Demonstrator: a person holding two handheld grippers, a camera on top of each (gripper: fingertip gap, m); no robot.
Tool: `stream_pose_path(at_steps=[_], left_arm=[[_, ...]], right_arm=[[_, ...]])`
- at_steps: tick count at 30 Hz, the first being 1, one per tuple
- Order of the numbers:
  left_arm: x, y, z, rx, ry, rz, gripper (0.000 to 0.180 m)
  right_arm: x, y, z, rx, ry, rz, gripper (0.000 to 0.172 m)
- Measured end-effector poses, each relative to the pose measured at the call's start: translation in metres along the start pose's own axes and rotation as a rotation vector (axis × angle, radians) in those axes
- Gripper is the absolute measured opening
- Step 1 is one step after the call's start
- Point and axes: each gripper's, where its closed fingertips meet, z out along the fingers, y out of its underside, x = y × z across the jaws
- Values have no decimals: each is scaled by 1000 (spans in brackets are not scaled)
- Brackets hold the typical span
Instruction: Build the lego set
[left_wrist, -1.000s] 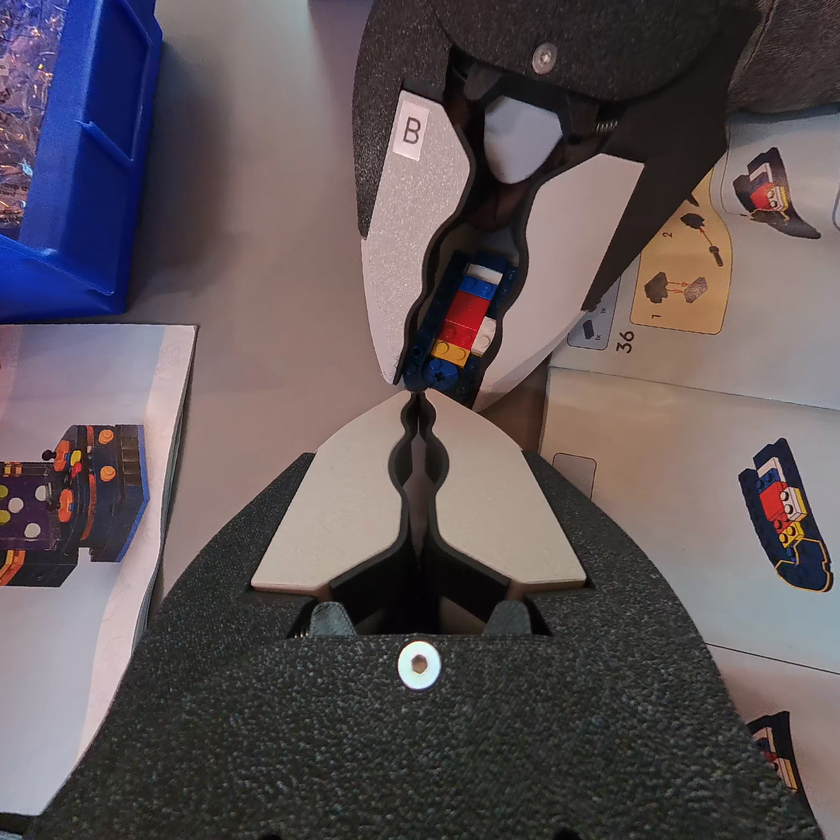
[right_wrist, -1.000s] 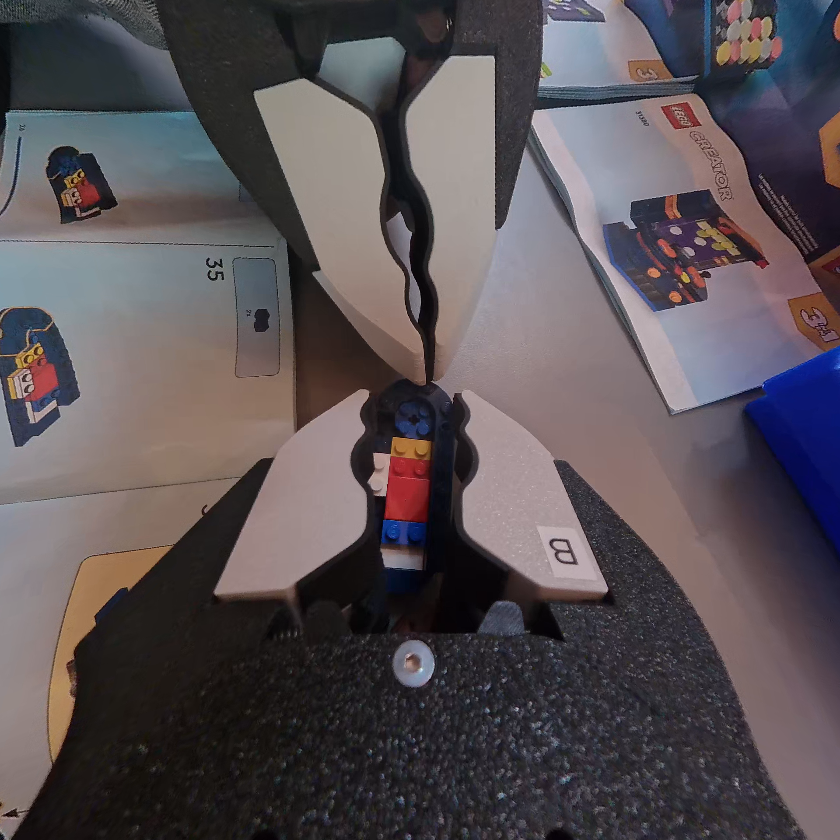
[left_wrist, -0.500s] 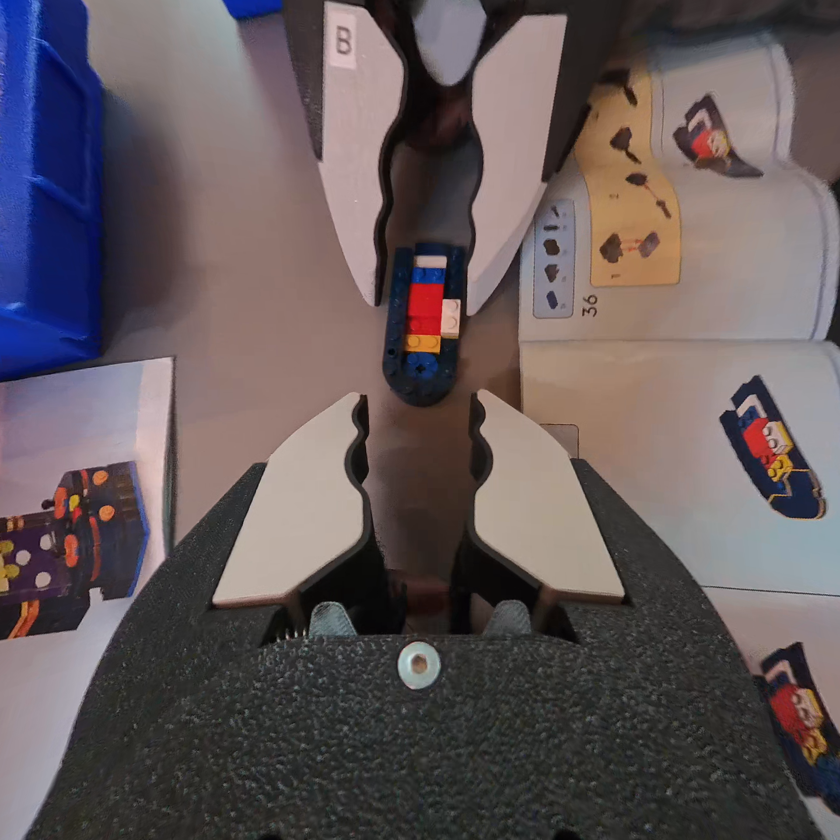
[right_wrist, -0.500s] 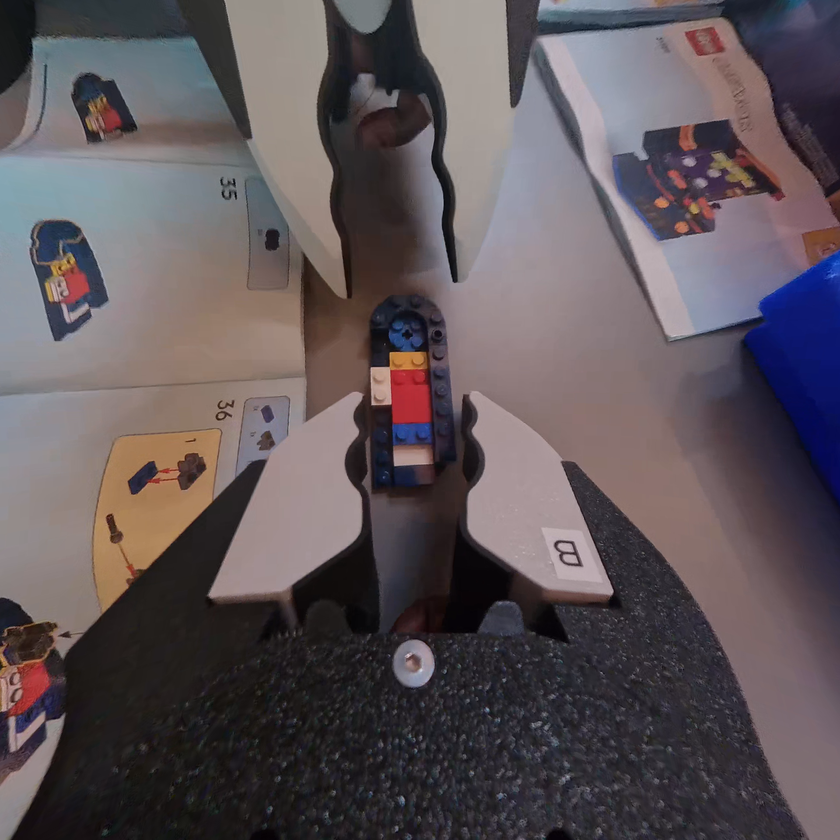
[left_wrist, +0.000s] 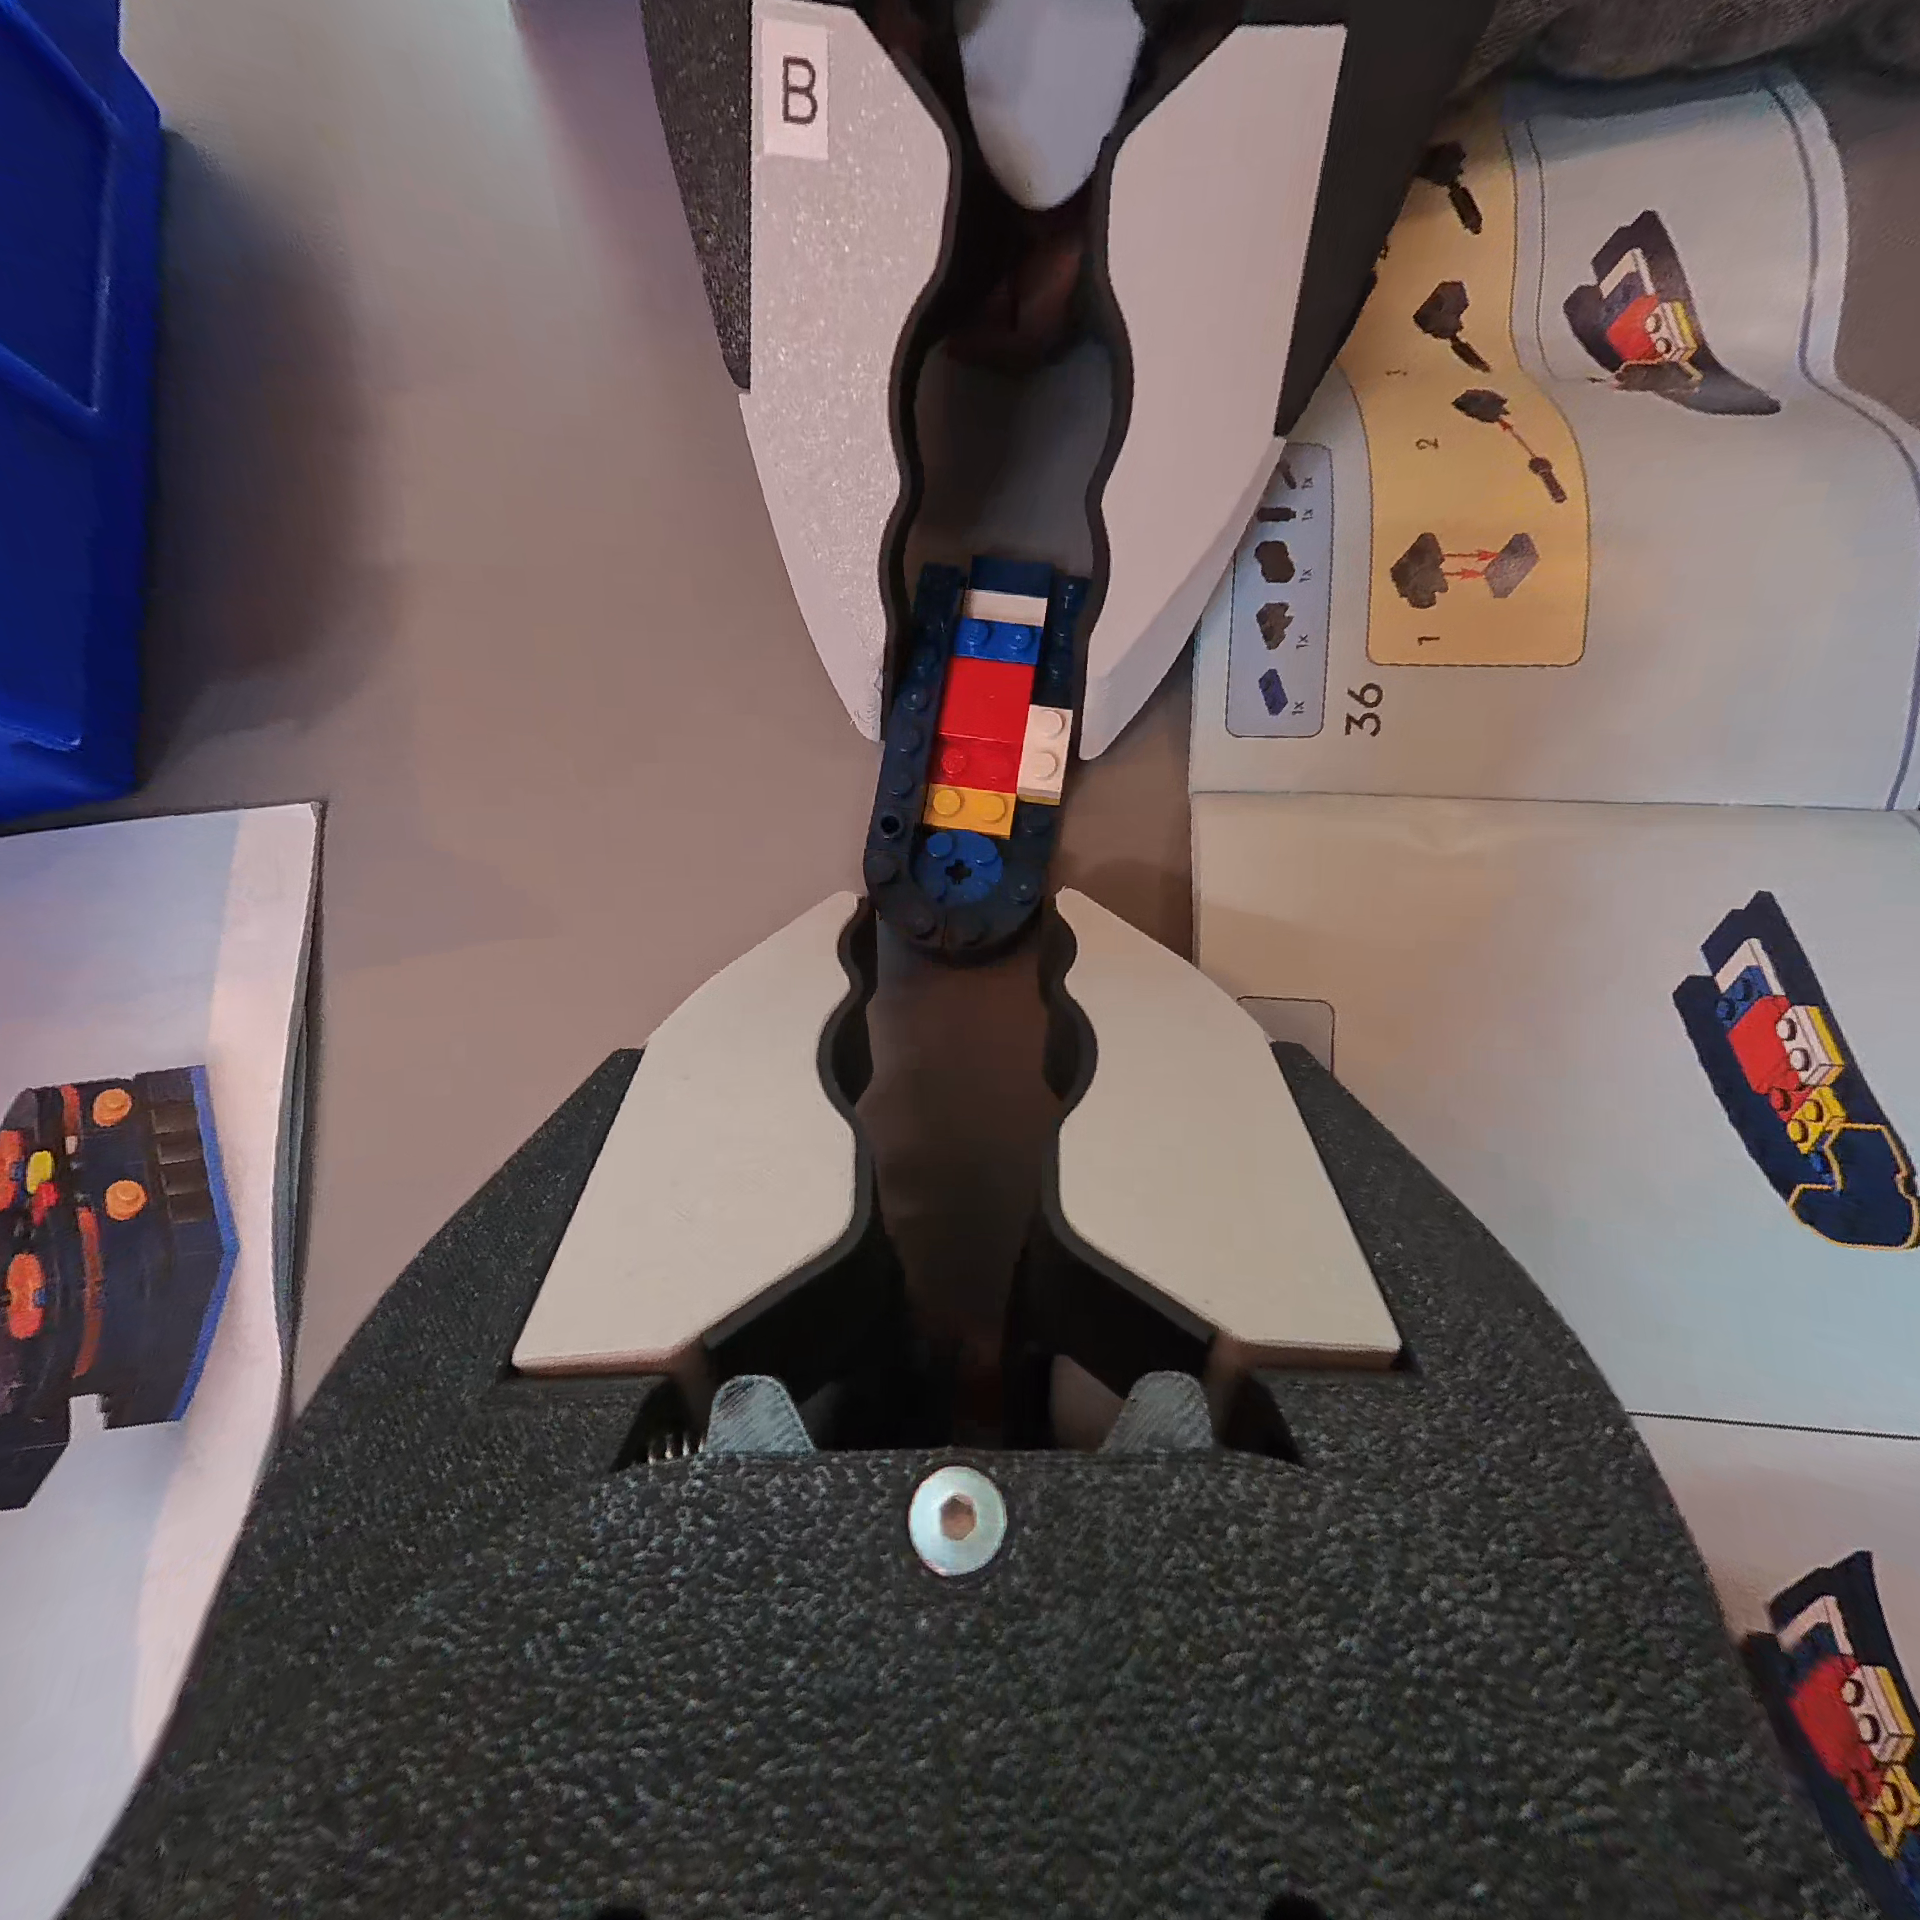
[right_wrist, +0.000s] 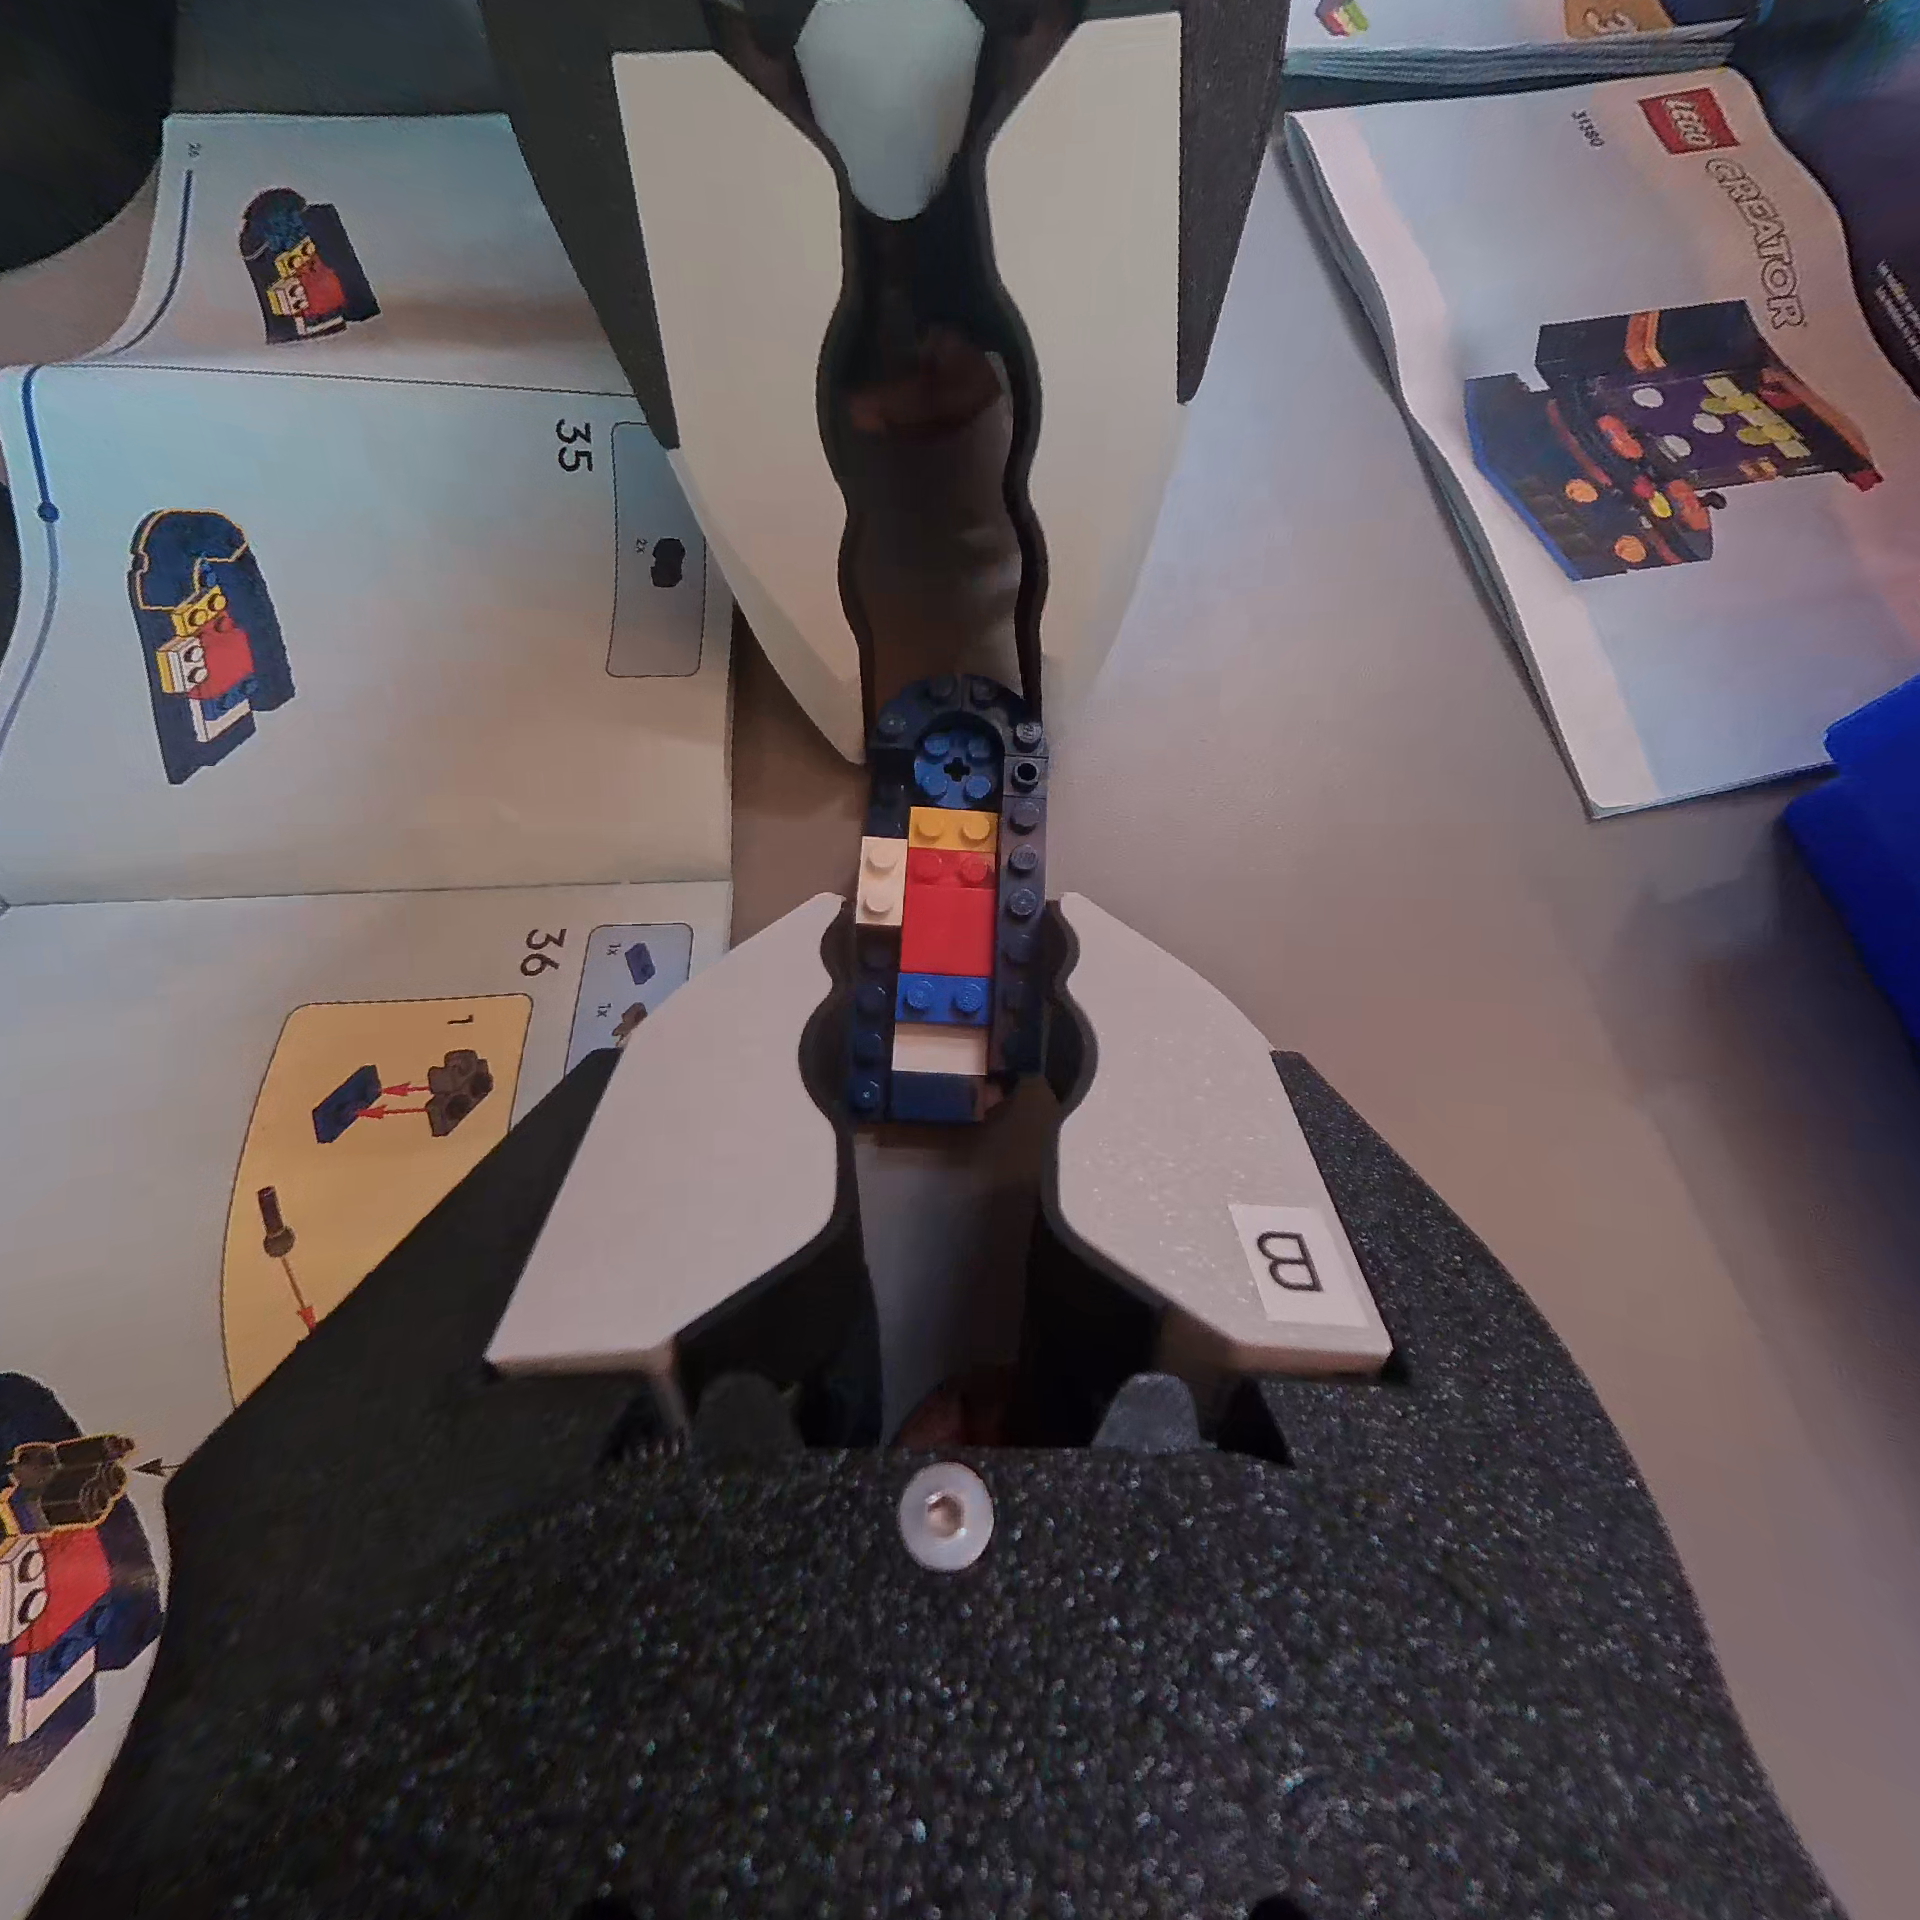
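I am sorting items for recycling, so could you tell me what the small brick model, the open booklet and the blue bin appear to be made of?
Brick model: hard moulded plastic, likely glossy, given its studs and sharp edges.
Open booklet: thin printed paper with a slight sheen; its pages curl and fold.
Blue bin: seemingly rigid moulded plastic, smooth with a dull shine.

The brick model (right_wrist: 951, 904) lies on the table (right_wrist: 1299, 790) between both tongs (open booklet (right_wrist: 343, 644) left).

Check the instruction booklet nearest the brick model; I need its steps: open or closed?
Open: the booklet lies spread, inner pages with step drawings facing up.
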Motion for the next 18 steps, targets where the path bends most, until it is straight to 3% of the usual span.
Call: stream_pose_path(at_steps=[3, 5, 9, 18], left_arm=[[1, 2, -1, -41, 30, -28, 30], [4, -1, -4, -16, 52, -20, 42], [0, -3, -5, 19, 41, -16, 30], [-1, -2, -6, 20, 30, -5, 29]], right_arm=[[0, -1, 1, 1, -1, -6, 34], [0, -1, 1, 1, 0, -8, 34], [-1, -1, 1, 1, -1, -10, 34], [-1, -1, 1, 2, -3, -13, 34]])
